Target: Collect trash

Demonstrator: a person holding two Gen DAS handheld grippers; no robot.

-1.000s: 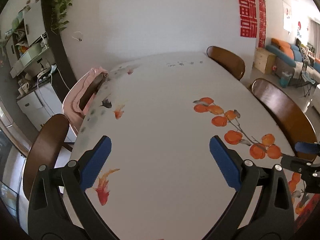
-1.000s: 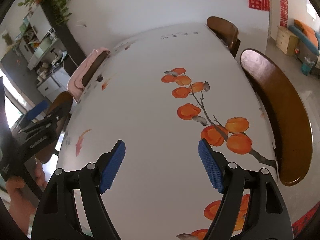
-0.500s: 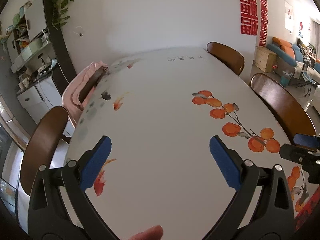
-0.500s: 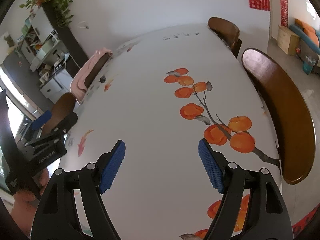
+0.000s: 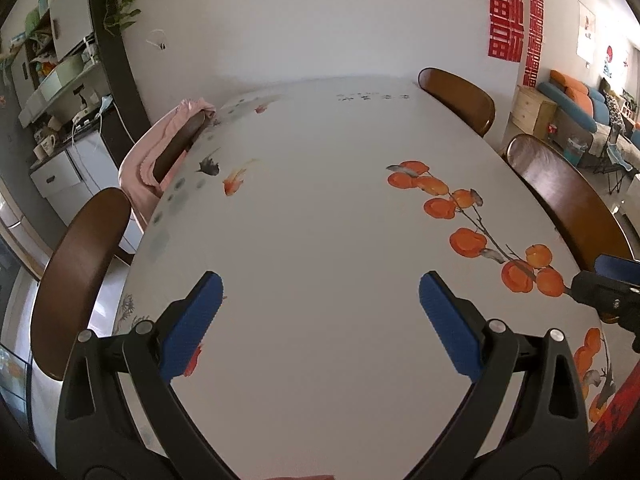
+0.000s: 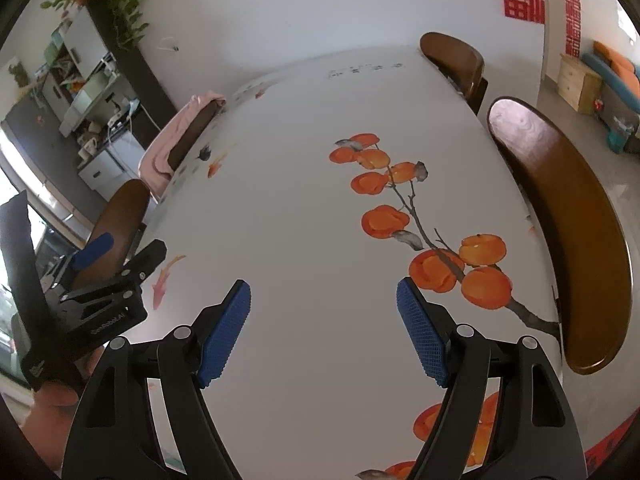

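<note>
No trash shows in either view. My left gripper point(image 5: 320, 300) is open and empty, held above the near end of a white table point(image 5: 320, 208) with a printed cloth of orange fruit and fish. My right gripper point(image 6: 324, 312) is open and empty, above the same table point(image 6: 304, 208). The left gripper also shows at the left edge of the right wrist view point(image 6: 100, 264). The tip of the right gripper shows at the right edge of the left wrist view point(image 5: 612, 280).
Brown wooden chairs stand on the right side point(image 6: 568, 240) and far right point(image 5: 460, 96), and on the left point(image 5: 80, 264). One left chair has a pink cloth point(image 5: 160, 152) over its back. Shelves and a cabinet point(image 5: 60, 80) stand at far left.
Both grippers have drawn back a little toward the near end of the table and tilted up slightly. Both stay open and empty.
</note>
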